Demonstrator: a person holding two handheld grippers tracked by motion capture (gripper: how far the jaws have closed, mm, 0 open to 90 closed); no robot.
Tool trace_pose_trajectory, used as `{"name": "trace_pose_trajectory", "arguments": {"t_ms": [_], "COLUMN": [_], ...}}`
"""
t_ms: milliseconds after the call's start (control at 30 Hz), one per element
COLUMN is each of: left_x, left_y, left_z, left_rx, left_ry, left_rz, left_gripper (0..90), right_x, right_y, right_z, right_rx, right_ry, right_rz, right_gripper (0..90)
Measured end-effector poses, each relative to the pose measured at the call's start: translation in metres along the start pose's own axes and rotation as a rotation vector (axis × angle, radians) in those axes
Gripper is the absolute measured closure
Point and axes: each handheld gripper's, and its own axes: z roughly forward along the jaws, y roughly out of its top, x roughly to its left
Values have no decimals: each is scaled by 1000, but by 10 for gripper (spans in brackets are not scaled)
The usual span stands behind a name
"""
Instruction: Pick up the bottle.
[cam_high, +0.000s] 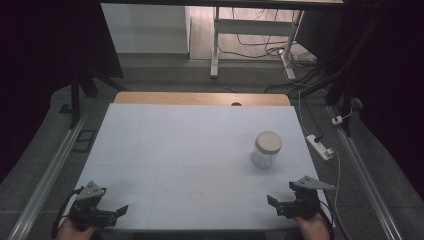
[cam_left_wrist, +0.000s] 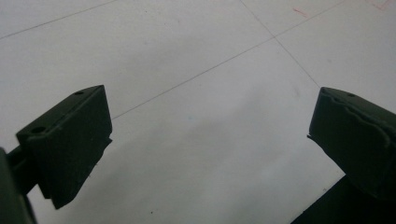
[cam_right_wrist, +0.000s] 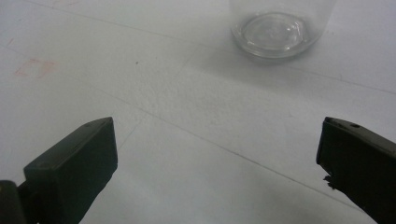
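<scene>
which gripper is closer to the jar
Right. The right gripper sits just near-side of the jar; the left gripper is far across the table.

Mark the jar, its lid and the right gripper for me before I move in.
glass jar (cam_high: 263, 158), high view, on its clear side wall below the lid.
lid (cam_high: 268, 142), high view, middle of its pale top.
right gripper (cam_high: 274, 205), high view, midway between its open fingers.

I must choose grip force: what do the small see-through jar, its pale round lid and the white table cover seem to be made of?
Small see-through jar: clear glass or hard plastic; glossy ringed base. Pale round lid: probably matte plastic. White table cover: matte sheet with faint lines.
</scene>
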Motion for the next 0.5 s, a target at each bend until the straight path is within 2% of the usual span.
{"name": "trace_pose_trajectory", "arguments": {"t_ms": [300,500], "left_x": [0,0], "left_y": [0,1], "left_z": [1,2], "left_rx": [3,13], "left_ry": [-4,-7], "left_rz": [-2,10], "left_gripper": [5,5], "right_x": [3,3], "right_y": [4,6], "right_z": [3,7], "right_rx": [-17,-18], "right_ry": [-6,1], "right_rz": [-27,-26], "right_gripper": [0,0]}}
